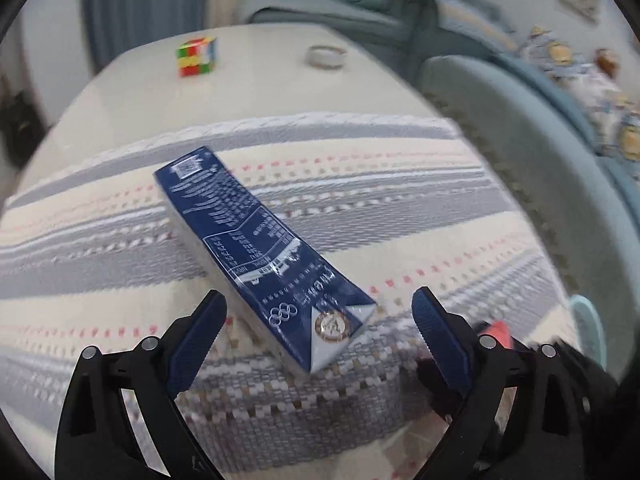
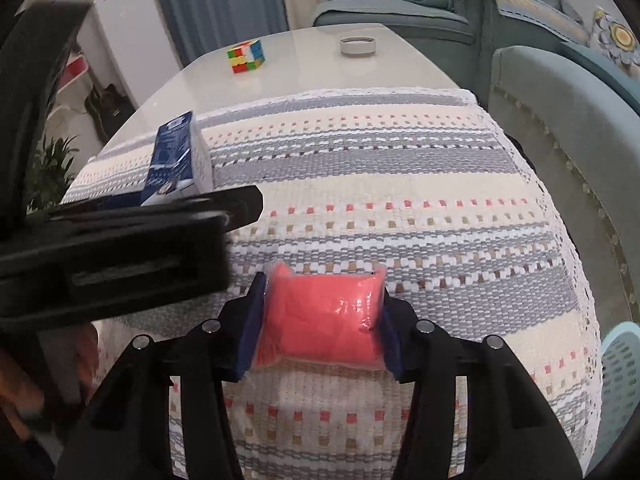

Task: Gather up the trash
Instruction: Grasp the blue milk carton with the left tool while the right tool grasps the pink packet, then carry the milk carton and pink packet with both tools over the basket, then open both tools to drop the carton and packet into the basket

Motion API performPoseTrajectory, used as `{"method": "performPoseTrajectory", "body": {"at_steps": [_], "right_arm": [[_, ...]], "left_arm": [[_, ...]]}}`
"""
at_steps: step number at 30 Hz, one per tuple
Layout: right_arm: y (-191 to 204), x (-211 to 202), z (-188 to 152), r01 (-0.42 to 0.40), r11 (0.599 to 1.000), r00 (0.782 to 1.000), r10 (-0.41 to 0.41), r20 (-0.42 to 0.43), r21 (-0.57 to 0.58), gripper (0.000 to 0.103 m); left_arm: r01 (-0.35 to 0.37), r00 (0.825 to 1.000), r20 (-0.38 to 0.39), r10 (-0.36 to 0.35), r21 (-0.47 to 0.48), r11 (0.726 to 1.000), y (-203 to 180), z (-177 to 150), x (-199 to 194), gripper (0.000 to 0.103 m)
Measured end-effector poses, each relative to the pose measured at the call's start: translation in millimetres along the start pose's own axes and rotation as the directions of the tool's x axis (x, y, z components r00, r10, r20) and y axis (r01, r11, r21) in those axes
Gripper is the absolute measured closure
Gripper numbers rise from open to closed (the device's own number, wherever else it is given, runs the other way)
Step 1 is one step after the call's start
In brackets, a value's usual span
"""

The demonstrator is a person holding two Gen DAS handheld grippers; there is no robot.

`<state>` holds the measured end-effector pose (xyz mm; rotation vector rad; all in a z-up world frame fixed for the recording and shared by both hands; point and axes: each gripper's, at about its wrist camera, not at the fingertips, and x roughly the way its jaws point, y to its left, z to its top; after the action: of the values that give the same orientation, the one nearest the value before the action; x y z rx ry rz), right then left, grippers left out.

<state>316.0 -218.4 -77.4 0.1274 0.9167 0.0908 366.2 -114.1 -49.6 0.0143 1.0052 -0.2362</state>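
Spread wide, the left gripper (image 1: 316, 320) has its jaws apart over the striped cloth (image 1: 400, 184), with the near end of the blue carton (image 1: 256, 248) lying between them and the rest of it running away ahead and to the left. Neither finger touches it, as far as I can tell. The carton lies slanted across the gap, so closing now could catch only a corner and spin it or let it slip out.

Further right, the right gripper (image 2: 320, 312) is clamped on a pink plastic packet (image 2: 324, 316), squeezed between both pads. That packet looks soft; it might bulge and slide free in transit. A pale basket (image 2: 620, 380) sits off to the right of those jaws, likely the destination.
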Motion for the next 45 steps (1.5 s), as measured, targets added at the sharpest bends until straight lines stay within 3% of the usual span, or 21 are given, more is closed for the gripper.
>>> {"method": "performPoseTrajectory", "body": {"at_steps": [2, 3, 4, 5, 11, 16, 20, 25, 30, 35, 37, 38, 40, 41, 43, 45], "right_arm": [[-2.2, -2.4, 1.9, -0.011, 1.000, 1.000, 0.011, 0.005, 0.020, 0.056], [-3.1, -4.2, 3.4, -0.011, 1.000, 1.000, 0.011, 0.013, 0.026, 0.056], [-3.8, -5.8, 6.0, -0.011, 0.999, 1.000, 0.010, 0.023, 0.032, 0.056], [-6.6, -10.9, 8.2, -0.014, 0.999, 0.999, 0.013, 0.038, 0.043, 0.056], [-41.2, -58.0, 15.2, -0.038, 0.988, 0.986, 0.013, 0.164, 0.149, 0.056], [-98.2, -107.4, 4.3, 0.085, 0.966, 0.963, -0.142, 0.228, 0.242, 0.056], [-146.0, -136.6, -20.3, 0.241, 0.933, 0.934, -0.298, 0.198, 0.269, 0.056], [-203.2, -172.3, -65.9, 0.340, 0.870, 0.909, -0.402, 0.114, 0.357, 0.057], [-257.3, -216.7, -111.1, 0.335, 0.821, 0.907, -0.414, 0.079, 0.462, 0.056], [-271.6, -250.4, -127.4, 0.299, 0.816, 0.915, -0.392, 0.094, 0.494, 0.055], [-270.4, -253.6, -128.4, 0.283, 0.820, 0.926, -0.368, 0.080, 0.498, 0.053], [-269.7, -255.4, -129.4, 0.272, 0.824, 0.934, -0.350, 0.069, 0.496, 0.052], [-266.9, -251.3, -125.1, 0.272, 0.835, 0.942, -0.332, 0.043, 0.477, 0.031], [-264.0, -251.3, -123.7, 0.292, 0.832, 0.938, -0.346, 0.031, 0.471, 0.015], [-255.2, -259.2, -122.0, 0.342, 0.816, 0.914, -0.404, 0.036, 0.466, 0.011], [-244.7, -266.7, -118.8, 0.346, 0.818, 0.908, -0.415, 0.054, 0.460, 0.011]], "left_arm": [[-0.068, 0.998, -0.017, 0.067, -0.065, 0.996, 0.3, 8.2, 5.4, 0.015], [-0.069, 0.998, -0.021, 0.067, -0.120, 0.990, 5.1, 12.0, 7.8, 0.038], [-0.064, 0.998, -0.028, 0.061, -0.154, 0.986, 9.4, 14.6, 9.8, 0.049], [-0.060, 0.998, -0.024, 0.057, -0.174, 0.983, 11.8, 14.9, 8.4, 0.068], [-0.052, 0.994, 0.091, 0.058, -0.067, 0.996, -13.2, -9.0, -55.2, 0.069], [-0.040, 0.989, 0.147, 0.027, 0.086, 0.995, -83.5, -31.7, -105.4, 0.069], [-0.011, 0.981, 0.192, -0.028, 0.201, 0.980, -162.1, -61.6, -125.2, 0.069], [0.050, 0.973, 0.202, -0.108, 0.274, 0.961, -247.4, -99.7, -125.0, 0.069], [0.129, 0.972, 0.147, -0.183, 0.316, 0.940, -297.4, -132.3, -117.7, 0.069], [0.141, 0.970, 0.142, -0.196, 0.324, 0.936, -314.2, -150.9, -121.8, 0.068], [0.097, 0.970, 0.179, -0.165, 0.339, 0.936, -316.6, -157.8, -128.4, 0.068], [0.076, 0.968, 0.199, -0.151, 0.343, 0.936, -316.7, -160.0, -132.3, 0.049], [0.066, 0.962, 0.226, -0.151, 0.344, 0.937, -315.9, -166.5, -144.3, 0.007], [0.068, 0.957, 0.244, -0.158, 0.341, 0.938, -313.8, -169.4, -153.0, 0.008], [0.055, 0.953, 0.261, -0.151, 0.342, 0.938, -308.5, -174.3, -165.7, 0.008], [0.064, 0.956, 0.251, -0.150, 0.323, 0.944, -299.8, -174.6, -174.5, 0.008]]}}
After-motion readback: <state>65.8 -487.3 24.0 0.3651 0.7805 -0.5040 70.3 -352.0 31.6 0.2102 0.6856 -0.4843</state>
